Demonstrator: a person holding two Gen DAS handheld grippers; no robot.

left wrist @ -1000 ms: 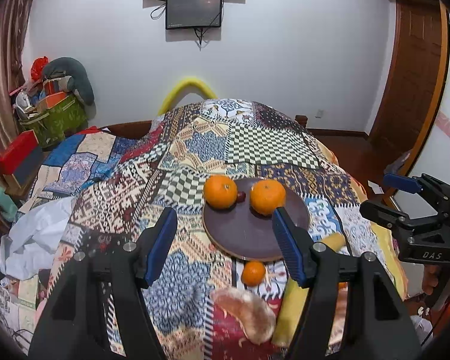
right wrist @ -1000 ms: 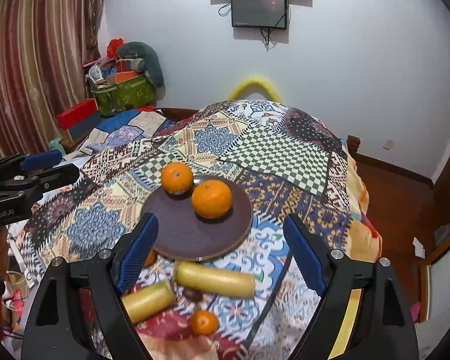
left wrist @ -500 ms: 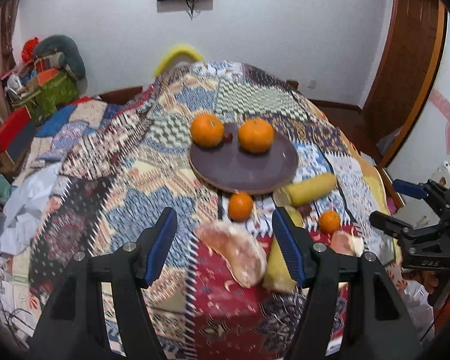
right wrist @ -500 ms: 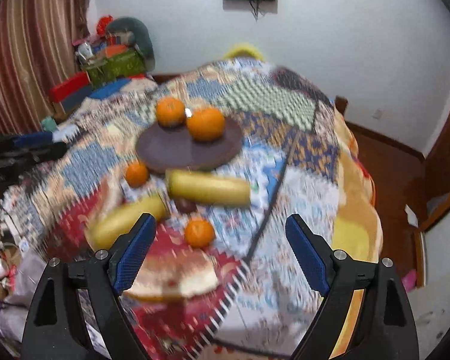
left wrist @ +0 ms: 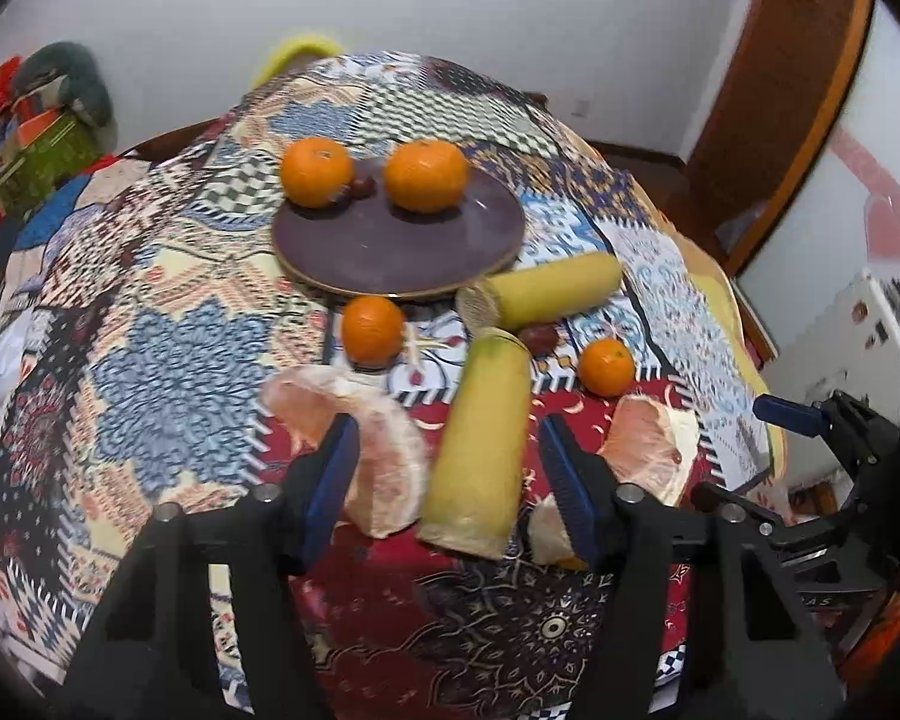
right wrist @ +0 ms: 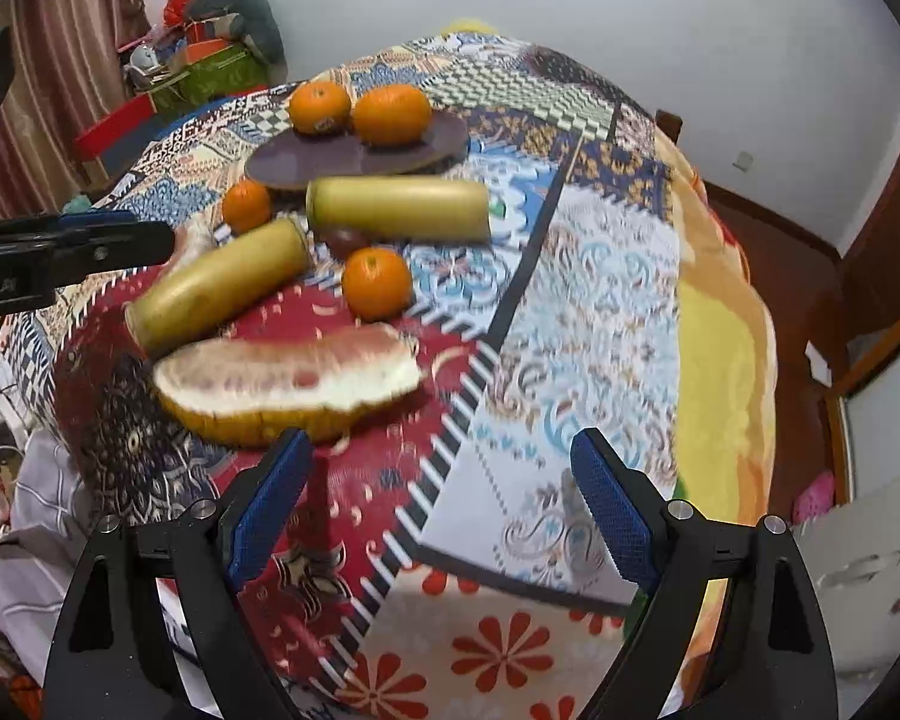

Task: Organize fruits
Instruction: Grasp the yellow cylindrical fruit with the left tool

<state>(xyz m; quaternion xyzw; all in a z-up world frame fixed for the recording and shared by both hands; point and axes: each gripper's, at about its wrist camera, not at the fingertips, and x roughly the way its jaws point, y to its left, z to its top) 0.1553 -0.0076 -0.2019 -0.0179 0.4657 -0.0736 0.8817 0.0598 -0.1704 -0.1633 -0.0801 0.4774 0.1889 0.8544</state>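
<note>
Both tongs have dropped closer to the tabletop (right wrist: 600,276) since a second ago. Left tongs (left wrist: 450,474) gape, empty, straddling a sugarcane piece (left wrist: 480,438), a pomelo wedge (left wrist: 354,438) beside their left finger. Right tongs (right wrist: 444,510) gape, empty, behind another pomelo wedge (right wrist: 288,378). Closing carelessly might roll the cane off the edge or crush soft pomelo.

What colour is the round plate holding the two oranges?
Dark purple-brown round plate, plain and unpatterned; clearest in the left wrist view.
</note>
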